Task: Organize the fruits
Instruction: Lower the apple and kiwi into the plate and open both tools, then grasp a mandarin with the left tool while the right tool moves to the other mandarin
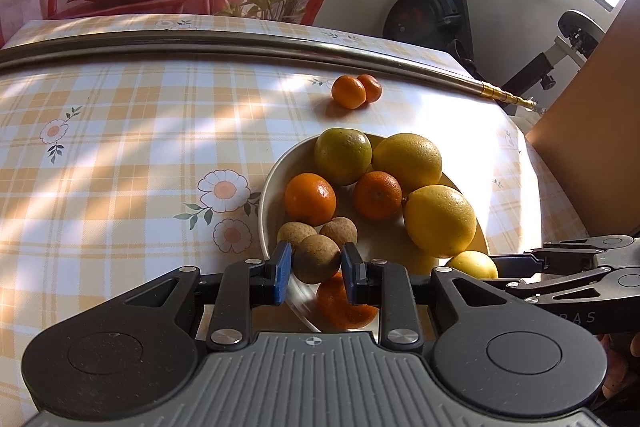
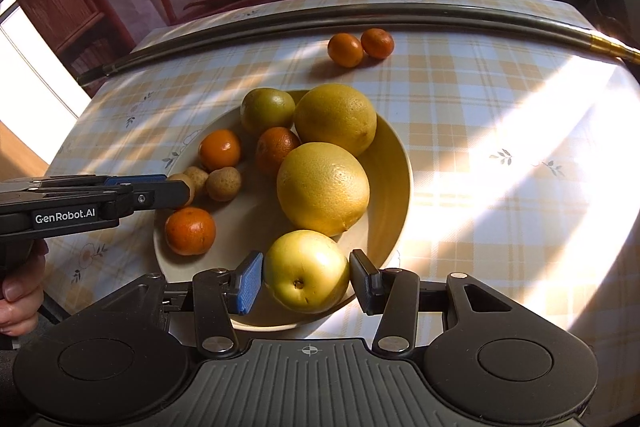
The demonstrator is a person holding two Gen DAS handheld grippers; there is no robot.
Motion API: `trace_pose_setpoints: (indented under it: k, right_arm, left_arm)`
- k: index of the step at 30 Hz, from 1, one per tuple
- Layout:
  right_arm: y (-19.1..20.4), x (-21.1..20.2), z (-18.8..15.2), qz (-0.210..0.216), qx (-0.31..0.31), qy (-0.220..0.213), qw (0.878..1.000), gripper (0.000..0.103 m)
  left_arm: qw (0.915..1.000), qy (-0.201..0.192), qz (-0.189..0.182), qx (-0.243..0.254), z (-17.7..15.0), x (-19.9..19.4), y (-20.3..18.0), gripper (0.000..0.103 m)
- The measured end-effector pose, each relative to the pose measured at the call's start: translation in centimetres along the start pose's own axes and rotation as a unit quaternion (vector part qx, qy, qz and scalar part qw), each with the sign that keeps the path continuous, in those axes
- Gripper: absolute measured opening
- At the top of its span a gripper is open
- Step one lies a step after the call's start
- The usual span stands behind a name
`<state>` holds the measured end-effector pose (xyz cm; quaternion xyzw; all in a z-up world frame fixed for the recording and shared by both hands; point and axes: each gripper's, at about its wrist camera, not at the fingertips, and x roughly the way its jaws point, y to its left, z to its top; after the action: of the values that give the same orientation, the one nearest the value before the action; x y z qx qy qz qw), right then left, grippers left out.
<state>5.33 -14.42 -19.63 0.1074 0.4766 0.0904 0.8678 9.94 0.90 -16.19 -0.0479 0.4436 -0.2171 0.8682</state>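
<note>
Over on the left side of the cream bowl, the left gripper has its blue pads around a small brown fruit, one of three little brown ones bunched at that edge. The pads sit right at its sides, but it's hard to say if they're actually pinching it or just bracketing it. In the right wrist view that same gripper comes in from the left with a hand on its handle, and its tips cover most of the brown fruit.

Just beside it there's a tangerine near the bowl's front-left rim, plus two more tangerines further back, and a greenish citrus at the far rim.

Middle to right of the bowl: two big yellow grapefruits, one behind the other, touching.

At the near rim sits a pale yellow-green apple, and the right gripper is spread wide on both sides of it, pads right up against the skin or very nearly; can't tell if it's squeezing.

Outside the bowl, further back on the checked bench, two loose tangerines sit touching each other, near a long metal rod lying across the back.
</note>
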Motion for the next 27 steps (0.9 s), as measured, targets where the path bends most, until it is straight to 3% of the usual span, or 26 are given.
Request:
trace_pose_setpoints:
  k: [5, 12, 27]
  right_arm:
    - [0.1, -0.9, 0.2, -0.001, 0.004, -0.008, 1.0, 0.044]
    - [-0.4, -3.6, 2.2, -0.009, 0.005, -0.06, 0.998, 0.044]
    - [-3.1, -7.4, 8.3, -0.074, 0.008, -0.182, 0.98, 0.043]
  left_arm:
    - [0.9999, -0.013, 0.008, -0.001, 0.0, -0.9, 0.1, 0.028]
    - [0.9984, -0.049, 0.027, -0.005, 0.3, -2.3, 0.2, 0.028]
    - [0.9832, -0.149, 0.104, -0.016, 6.7, -7.2, 2.8, 0.028]
